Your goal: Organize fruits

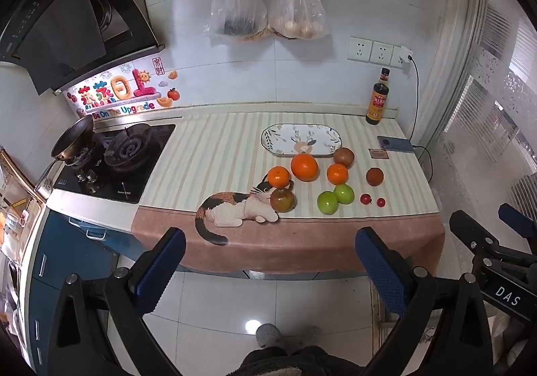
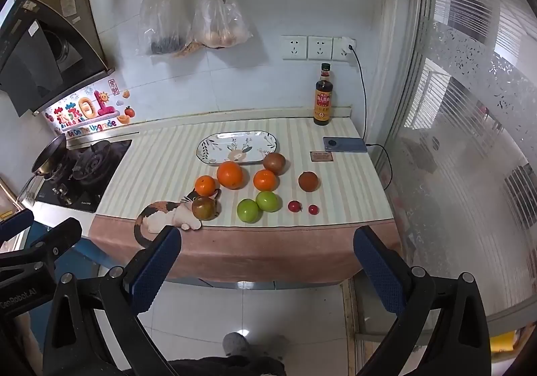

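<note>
Looking along our left tool (image 1: 270, 262), we see its jaws spread wide and empty, short of the surface (image 1: 214, 148). The fruits lie loose before the oval plate (image 1: 301, 139): the large orange (image 1: 304, 167), two green fruits (image 1: 335, 199) touching, two cherry tomatoes (image 1: 372, 200).

Along our right tool (image 2: 265, 258), jaws likewise spread and empty, the same fruits sit between plate (image 2: 238, 148) and cloth edge.

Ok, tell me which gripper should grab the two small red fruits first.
Probably the right gripper: the small red fruits lie at the right end of the spread. The left gripper, also open and empty, faces the cat-print side.
</note>
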`<act>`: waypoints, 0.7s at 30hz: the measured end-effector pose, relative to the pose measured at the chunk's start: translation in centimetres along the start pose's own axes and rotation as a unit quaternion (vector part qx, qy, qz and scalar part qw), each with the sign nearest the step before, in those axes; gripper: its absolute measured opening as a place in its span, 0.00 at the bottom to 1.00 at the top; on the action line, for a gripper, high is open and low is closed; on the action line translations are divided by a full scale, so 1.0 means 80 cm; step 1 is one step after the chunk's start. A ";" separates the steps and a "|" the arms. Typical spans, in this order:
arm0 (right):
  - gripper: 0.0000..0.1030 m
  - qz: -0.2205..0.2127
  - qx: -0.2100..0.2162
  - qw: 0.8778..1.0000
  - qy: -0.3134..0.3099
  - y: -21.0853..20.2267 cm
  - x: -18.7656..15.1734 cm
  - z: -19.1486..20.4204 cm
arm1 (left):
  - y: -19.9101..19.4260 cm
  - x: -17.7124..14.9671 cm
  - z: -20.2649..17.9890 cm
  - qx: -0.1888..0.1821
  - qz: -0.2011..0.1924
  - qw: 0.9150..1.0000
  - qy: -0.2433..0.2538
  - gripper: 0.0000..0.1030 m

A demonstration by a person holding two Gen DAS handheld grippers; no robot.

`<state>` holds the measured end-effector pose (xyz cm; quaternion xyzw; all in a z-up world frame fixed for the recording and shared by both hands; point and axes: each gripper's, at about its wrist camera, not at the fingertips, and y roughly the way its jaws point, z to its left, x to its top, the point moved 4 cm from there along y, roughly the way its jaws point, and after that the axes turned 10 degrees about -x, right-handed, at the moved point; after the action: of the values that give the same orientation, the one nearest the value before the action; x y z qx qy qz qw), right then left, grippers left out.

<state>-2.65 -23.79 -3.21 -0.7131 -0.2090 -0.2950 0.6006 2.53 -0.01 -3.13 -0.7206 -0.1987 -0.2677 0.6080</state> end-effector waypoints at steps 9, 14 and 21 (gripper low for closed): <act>1.00 -0.005 -0.001 1.000 0.005 0.000 0.001 0.000 | -0.001 -0.001 0.000 0.002 -0.001 1.000 0.001 1.00; 1.00 -0.001 0.005 1.000 0.002 -0.001 -0.005 0.002 | 0.000 -0.001 -0.001 0.001 0.001 1.000 0.001 1.00; 1.00 -0.001 0.005 1.000 0.002 0.000 -0.001 0.001 | -0.003 -0.004 -0.005 0.003 0.003 1.000 0.002 1.00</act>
<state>-2.68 -23.73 -3.27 -0.7093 -0.2097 -0.2962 0.6044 2.04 -0.38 -3.11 -0.7191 -0.1967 -0.2668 0.6108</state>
